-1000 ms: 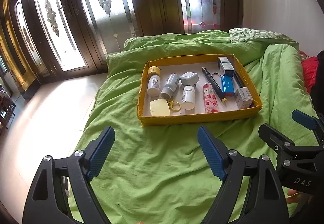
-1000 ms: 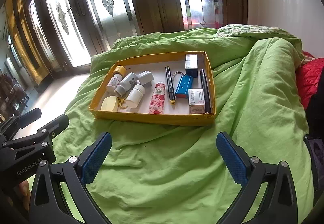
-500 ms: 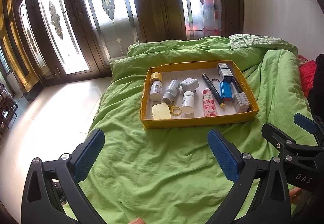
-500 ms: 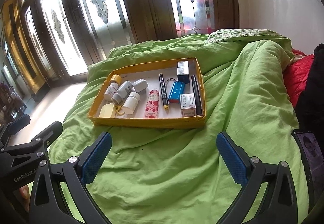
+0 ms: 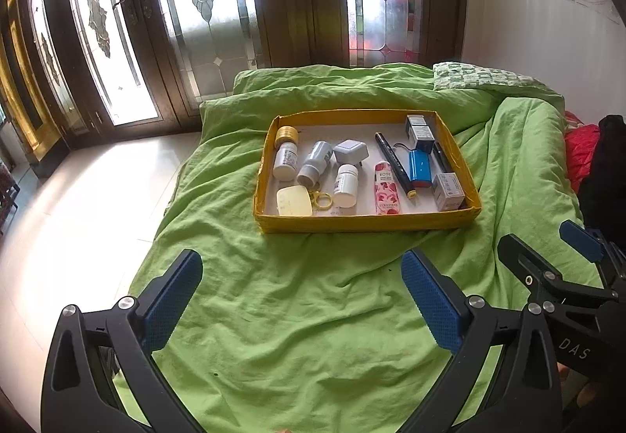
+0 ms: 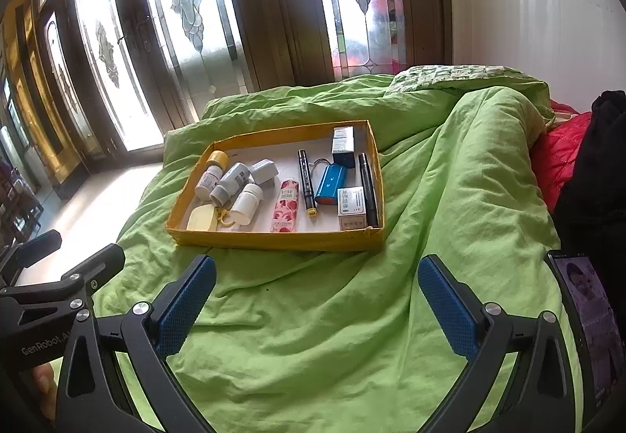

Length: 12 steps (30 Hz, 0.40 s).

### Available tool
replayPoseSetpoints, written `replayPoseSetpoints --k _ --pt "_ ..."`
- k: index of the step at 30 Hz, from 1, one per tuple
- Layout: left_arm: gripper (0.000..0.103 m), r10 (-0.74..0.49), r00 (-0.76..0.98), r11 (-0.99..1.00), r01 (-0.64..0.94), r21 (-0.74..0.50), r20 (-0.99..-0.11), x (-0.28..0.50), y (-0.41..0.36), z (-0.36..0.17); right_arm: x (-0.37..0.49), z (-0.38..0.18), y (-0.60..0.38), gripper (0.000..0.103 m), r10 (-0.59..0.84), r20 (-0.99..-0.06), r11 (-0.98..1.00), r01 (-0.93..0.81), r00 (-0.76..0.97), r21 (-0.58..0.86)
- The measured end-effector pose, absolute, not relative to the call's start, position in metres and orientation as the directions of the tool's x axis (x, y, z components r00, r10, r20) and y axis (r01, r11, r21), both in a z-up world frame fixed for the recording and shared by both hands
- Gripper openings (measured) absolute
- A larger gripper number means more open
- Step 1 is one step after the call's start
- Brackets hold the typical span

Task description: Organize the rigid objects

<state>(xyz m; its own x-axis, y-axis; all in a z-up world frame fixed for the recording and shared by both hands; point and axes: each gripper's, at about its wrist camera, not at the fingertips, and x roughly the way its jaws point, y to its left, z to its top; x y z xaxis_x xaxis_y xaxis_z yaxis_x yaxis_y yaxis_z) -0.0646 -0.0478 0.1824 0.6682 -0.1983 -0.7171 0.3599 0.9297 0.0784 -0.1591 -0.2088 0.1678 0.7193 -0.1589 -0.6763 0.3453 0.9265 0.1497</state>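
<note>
A yellow cardboard tray (image 5: 364, 223) (image 6: 274, 239) lies on the green duvet, well ahead of both grippers. Inside it are pill bottles (image 5: 286, 155) (image 6: 246, 203), a white plug adapter (image 5: 351, 151), a pale yellow soap (image 5: 294, 201), a pink rose tube (image 5: 386, 188) (image 6: 285, 205), a black pen (image 5: 393, 163), a blue device (image 5: 420, 169) (image 6: 330, 184) and small boxes (image 5: 449, 191) (image 6: 351, 207). My left gripper (image 5: 301, 296) is open and empty over bare duvet. Beside it, my right gripper (image 6: 317, 300) is open and empty too.
The green duvet (image 5: 297, 315) covers the bed, with a patterned pillow (image 5: 481, 77) at its far end. White floor (image 5: 78, 198) and stained-glass doors lie to the left. Red cloth (image 6: 563, 155) and a dark garment sit at the right. A phone (image 6: 590, 319) lies near my right gripper.
The left gripper's jaws spread wider. Both views pulled back slightly from the tray, so it looks smaller and farther.
</note>
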Motion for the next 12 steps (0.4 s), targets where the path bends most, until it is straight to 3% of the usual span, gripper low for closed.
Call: replayPoseSetpoints --k 12 --pt "0.102 -0.192 0.652 0.930 0.360 0.077 -0.734 -0.0665 -0.0450 0.1787 -0.1633 0.1664 -0.2103 0.101 -0.123 -0.695 0.923 0.338 0.709 0.182"
